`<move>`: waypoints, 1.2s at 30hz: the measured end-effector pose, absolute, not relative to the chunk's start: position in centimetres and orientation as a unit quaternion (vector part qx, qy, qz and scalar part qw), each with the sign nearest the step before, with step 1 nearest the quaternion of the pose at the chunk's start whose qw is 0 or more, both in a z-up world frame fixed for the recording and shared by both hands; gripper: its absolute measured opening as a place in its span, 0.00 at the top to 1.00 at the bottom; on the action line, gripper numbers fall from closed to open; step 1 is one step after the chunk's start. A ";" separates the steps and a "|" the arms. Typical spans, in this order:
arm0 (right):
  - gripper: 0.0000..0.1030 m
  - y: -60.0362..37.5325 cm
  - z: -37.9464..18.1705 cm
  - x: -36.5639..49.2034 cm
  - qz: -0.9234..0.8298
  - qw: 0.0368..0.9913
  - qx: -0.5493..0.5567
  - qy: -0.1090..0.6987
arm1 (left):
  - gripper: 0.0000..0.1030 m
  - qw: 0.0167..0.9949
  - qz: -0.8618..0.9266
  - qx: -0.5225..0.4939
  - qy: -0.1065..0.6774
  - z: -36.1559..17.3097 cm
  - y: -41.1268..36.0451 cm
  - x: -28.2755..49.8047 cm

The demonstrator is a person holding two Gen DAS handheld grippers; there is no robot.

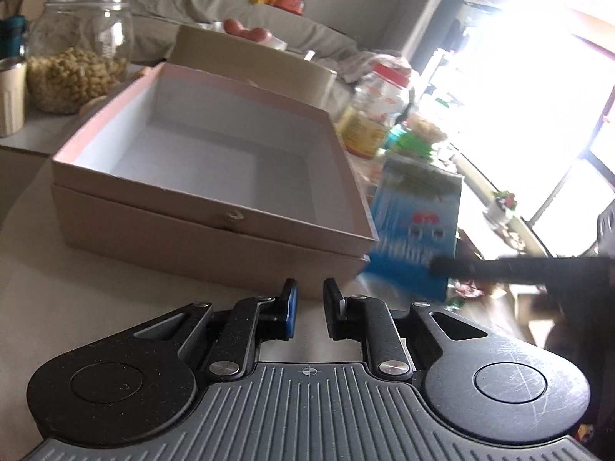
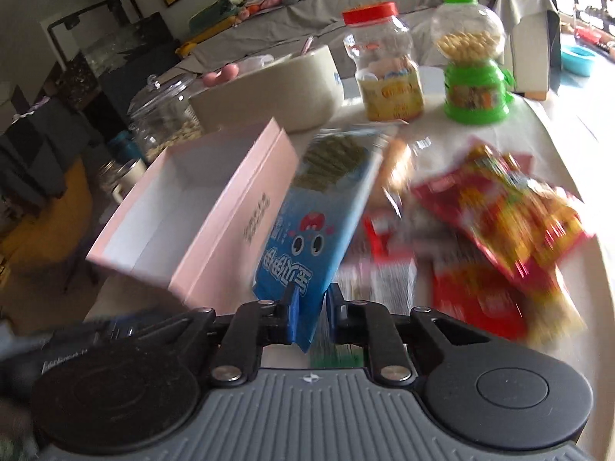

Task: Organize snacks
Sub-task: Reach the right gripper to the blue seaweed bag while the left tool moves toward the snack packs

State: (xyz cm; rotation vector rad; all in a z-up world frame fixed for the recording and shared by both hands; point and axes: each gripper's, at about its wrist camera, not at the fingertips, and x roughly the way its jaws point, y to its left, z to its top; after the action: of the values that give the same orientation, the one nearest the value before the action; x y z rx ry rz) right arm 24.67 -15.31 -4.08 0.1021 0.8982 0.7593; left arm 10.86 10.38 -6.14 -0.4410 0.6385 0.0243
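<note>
A pink open box [image 1: 215, 161] with a white inside stands on the table; it shows at the left in the right wrist view [image 2: 184, 207]. My right gripper [image 2: 310, 309] is shut on a blue snack packet [image 2: 323, 207] and holds it upright beside the box's right wall. The same packet [image 1: 417, 226] appears right of the box in the left wrist view, with the right gripper's finger [image 1: 461, 267] on it. My left gripper [image 1: 309, 307] hangs in front of the box's near wall, fingers narrowly parted with nothing between them.
Red and yellow snack bags [image 2: 503, 207] lie in a heap right of the box. Behind stand a red-lidded jar [image 2: 384, 65], a green candy dispenser [image 2: 472, 61], a glass jar of nuts [image 1: 77, 53] and a round pale tub [image 2: 276, 88]. A sofa runs behind the table.
</note>
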 end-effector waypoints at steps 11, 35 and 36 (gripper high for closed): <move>0.42 -24.3 -5.1 17.9 0.311 0.839 0.082 0.439 | 0.83 0.921 -0.083 -0.186 0.332 -5.0 5.0 11.8; 0.09 -29.1 -6.9 14.4 0.184 0.927 0.053 0.323 | 0.81 0.926 -0.113 -0.019 0.359 -4.8 -3.5 17.0; 0.09 -28.8 -6.8 14.8 0.185 0.927 0.055 0.322 | 0.80 0.926 -0.107 -0.040 0.360 -4.9 -2.6 17.6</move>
State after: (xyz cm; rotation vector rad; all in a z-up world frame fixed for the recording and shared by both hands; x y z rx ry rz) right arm 14.81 -28.82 -6.81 0.1136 0.6595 0.3796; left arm 17.57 -2.61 -4.91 -0.0826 0.7381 -0.2187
